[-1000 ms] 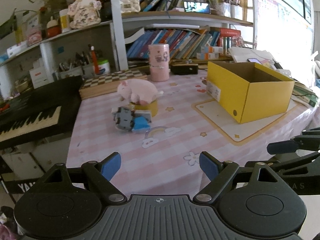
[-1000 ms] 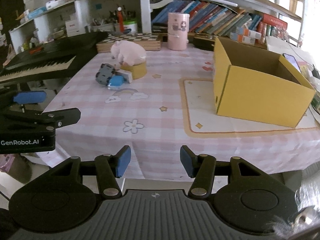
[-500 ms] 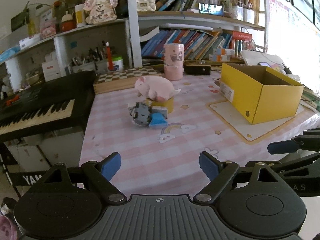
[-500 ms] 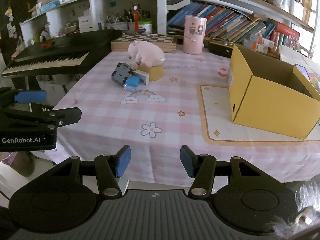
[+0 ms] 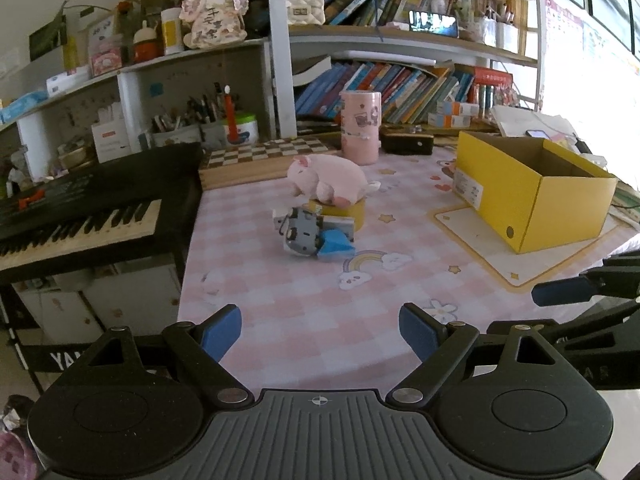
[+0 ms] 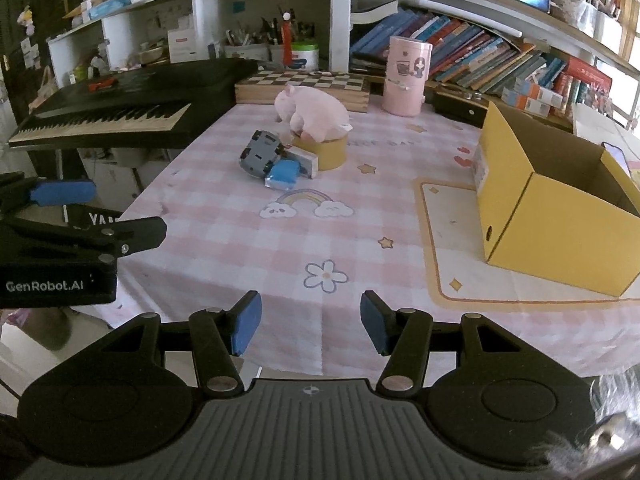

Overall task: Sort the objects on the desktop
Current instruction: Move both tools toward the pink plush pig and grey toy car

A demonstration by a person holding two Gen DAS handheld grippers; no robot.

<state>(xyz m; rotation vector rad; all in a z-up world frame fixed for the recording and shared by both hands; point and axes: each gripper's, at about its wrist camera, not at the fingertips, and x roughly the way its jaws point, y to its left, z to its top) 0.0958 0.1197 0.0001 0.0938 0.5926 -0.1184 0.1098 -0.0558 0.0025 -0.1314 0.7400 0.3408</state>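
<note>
Your left hand-held gripper (image 5: 320, 332) and right hand-held gripper (image 6: 308, 324) both gape empty; the pig (image 5: 326, 178) hides most of the tape roll (image 5: 344, 210), and the box (image 6: 560, 200) is cut off right.

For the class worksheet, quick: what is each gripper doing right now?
Left gripper: open, holding nothing.
Right gripper: open, holding nothing.

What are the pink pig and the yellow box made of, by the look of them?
The pink pig looks like soft plush fabric: rounded, matte, fuzzy-edged. The yellow box seems to be cardboard with a smooth matte yellow finish: thin flat walls, brown inside, sharp folded corners.
</note>
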